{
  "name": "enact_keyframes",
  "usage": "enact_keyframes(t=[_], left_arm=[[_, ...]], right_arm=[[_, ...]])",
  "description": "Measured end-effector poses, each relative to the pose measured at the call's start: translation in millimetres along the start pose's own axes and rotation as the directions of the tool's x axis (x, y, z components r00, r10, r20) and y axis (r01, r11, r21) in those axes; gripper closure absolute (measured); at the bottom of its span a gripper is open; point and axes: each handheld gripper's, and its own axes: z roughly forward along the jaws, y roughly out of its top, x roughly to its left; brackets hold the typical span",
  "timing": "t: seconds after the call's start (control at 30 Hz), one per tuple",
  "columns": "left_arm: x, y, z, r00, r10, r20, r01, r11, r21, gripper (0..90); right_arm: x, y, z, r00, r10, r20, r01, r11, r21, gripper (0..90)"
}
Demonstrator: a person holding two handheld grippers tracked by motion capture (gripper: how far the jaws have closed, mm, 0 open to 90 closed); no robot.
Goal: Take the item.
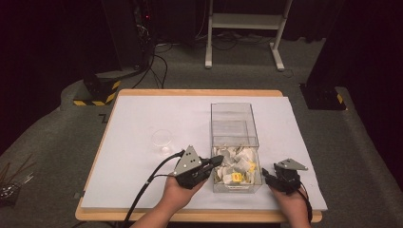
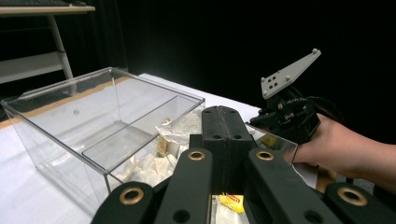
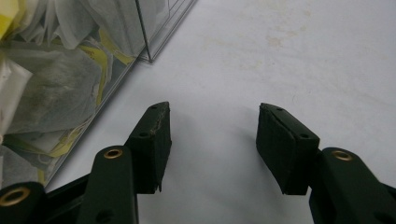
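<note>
A clear plastic box (image 1: 235, 124) with two compartments stands on the white sheet; its near compartment holds several white tea bags (image 1: 236, 166) with yellow tags, its far one is bare. My left gripper (image 1: 218, 160) is shut, its tips just above the box's near left wall. In the left gripper view the jaws (image 2: 225, 116) press flat together with nothing visible between them, above the tea bags (image 2: 144, 165). My right gripper (image 1: 266, 173) rests low beside the box's right wall. Its jaws (image 3: 212, 135) stand open over bare sheet, the box wall (image 3: 140, 51) to their left.
An empty clear glass (image 1: 162, 141) stands on the sheet left of the box. The sheet covers a wooden table (image 1: 190, 92). Beyond it on the floor are a white desk frame (image 1: 244, 21), cables and black stands with yellow-black stripes (image 1: 97, 92).
</note>
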Motion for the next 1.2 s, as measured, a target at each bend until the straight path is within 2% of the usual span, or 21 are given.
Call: enact_keyframes(t=[0.8, 1.2], left_arm=[[1.5, 23.2, -6.0, 1.0, 0.003, -0.005, -0.004, 0.9958, -0.091, 90.0], [0.5, 37.8, -8.2, 0.9996, 0.027, -0.008, -0.028, 0.9911, -0.13, 90.0]], right_arm=[[0.0, 0.0, 0.0, 1.0, -0.002, 0.0, 0.002, 1.0, 0.0, 45.2], [-0.1, 0.0, 0.0, 1.0, -0.001, 0.0, 0.001, 1.0, 0.0, 45.2]])
